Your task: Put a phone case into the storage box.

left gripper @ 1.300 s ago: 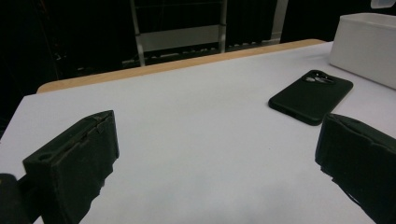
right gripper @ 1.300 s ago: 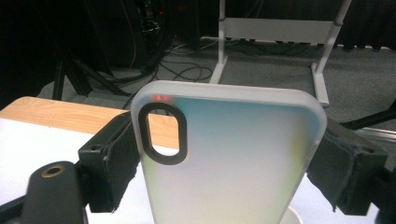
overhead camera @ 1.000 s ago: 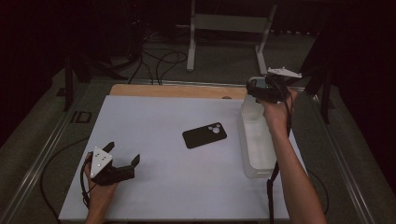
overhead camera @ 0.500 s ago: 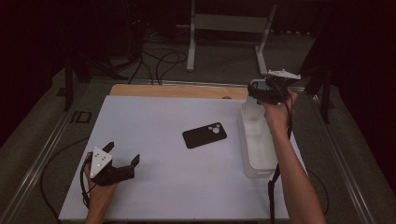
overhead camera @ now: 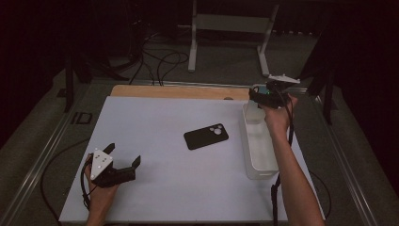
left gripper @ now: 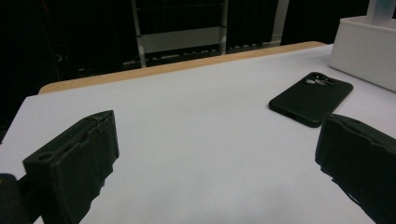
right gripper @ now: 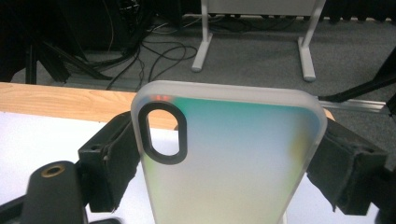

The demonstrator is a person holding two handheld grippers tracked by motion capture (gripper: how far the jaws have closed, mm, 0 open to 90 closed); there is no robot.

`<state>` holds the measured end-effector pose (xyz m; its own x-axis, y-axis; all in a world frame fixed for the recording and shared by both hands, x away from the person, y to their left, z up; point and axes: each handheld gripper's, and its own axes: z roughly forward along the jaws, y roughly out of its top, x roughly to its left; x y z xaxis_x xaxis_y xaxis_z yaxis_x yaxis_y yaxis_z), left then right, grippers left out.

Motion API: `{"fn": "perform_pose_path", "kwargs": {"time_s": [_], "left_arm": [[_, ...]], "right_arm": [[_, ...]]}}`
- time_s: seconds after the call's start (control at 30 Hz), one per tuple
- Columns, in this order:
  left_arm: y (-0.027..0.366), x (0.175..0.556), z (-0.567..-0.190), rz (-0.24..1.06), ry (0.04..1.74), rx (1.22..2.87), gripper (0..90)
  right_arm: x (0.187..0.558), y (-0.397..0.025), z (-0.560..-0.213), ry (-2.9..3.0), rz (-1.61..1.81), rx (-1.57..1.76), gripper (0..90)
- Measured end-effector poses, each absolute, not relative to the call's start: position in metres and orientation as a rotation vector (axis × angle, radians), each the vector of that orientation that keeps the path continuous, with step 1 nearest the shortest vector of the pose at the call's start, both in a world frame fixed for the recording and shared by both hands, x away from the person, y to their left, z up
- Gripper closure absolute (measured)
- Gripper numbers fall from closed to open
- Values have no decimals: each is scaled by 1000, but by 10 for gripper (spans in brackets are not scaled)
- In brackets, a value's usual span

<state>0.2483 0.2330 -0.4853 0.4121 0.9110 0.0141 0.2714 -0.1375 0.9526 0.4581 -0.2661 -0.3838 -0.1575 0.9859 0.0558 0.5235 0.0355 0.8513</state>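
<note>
The right gripper [overhead camera: 256, 92], at upper right of the high view, pinches a frosted translucent phone case with a teal tint [right gripper: 229, 154] by its two long edges, above the far end of a white rectangular plastic bin [overhead camera: 261, 155]. At lower left, the left gripper [overhead camera: 123, 162] rests with jaws spread, with bare white tabletop [overhead camera: 155, 127] between it and a black phone case [overhead camera: 205, 136] lying mid-frame.

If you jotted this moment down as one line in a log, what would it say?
right gripper: shut on translucent phone case, above white bin | left gripper: open, empty | black phone: flat on mat
</note>
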Motion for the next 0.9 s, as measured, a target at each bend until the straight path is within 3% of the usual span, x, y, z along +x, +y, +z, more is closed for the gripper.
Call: {"fn": "perform_pose_path", "kwargs": {"time_s": [0.9], "left_arm": [[233,248,-485,788,1053,1653,3]], "right_arm": [[468,-260,-423,1813,911,1587,171]]}}
